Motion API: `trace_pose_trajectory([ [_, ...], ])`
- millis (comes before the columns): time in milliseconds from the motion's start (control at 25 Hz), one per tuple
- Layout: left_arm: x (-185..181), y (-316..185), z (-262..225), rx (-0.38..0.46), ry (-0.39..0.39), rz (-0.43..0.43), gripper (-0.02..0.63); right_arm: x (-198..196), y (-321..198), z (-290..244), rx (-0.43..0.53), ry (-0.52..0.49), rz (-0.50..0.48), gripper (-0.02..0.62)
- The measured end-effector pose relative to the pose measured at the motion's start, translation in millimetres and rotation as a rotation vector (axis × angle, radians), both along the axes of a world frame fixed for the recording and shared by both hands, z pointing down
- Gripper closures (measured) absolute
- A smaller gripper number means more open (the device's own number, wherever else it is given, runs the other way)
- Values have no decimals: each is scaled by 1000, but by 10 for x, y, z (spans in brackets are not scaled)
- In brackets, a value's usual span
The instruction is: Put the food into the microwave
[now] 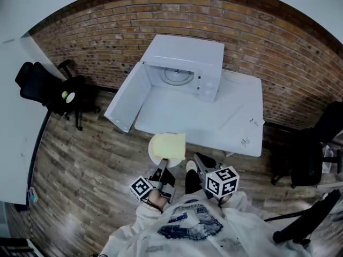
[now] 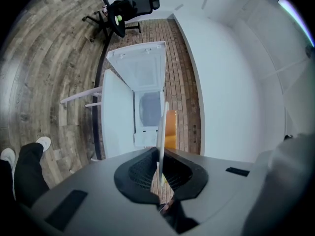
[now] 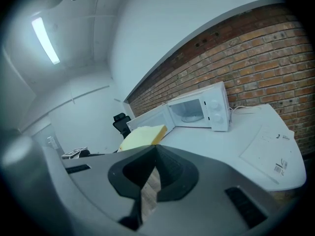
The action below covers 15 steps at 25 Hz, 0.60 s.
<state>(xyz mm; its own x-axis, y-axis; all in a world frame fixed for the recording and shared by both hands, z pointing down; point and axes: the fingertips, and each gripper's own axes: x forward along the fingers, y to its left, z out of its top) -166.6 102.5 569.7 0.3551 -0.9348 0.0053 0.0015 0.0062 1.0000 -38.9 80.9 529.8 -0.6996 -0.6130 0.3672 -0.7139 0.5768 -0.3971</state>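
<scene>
Food [image 1: 170, 145]: pale yellow slab lying flat on a white plate [image 1: 152, 152]. It is carried in the air just short of the bench [image 1: 241, 116] near edge, not yet in the microwave [image 1: 185, 63]. The plate is held level, probably so the slab doesn't slide off.

The left claw [image 2: 160, 173] is clamped on the plate's near rim, which sits edge-on between the pads. The rim is the one thin part to pinch, and gripping there keeps the pads off the food.

The right claw [image 3: 155, 151] has its tips together with nothing between them; only floor shows through the gap behind. It hangs just right of the plate without touching it. Judged spare, free to steady the plate or handle the door.

The microwave stands on the bench against the brick wall. Its door [image 1: 126, 98] is swung wide to the left, and the cavity faces the person with the glass turntable [image 1: 177, 75] bare, so the way in looks clear.

Judged step: carrying toward the opening, roughly mid-task. Next, the plate has to pass over the bench, through the opening and onto the turntable, staying level. Risk: with a grip on one rim only, the plate may sag or tip.
</scene>
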Motion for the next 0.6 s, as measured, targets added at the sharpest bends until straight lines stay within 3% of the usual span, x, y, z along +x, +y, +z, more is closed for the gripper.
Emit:
trace_pose_trajectory([
  [600, -74, -1419, 10, -40, -14, 5, 580, -131, -1455, 27, -29, -9, -14, 581],
])
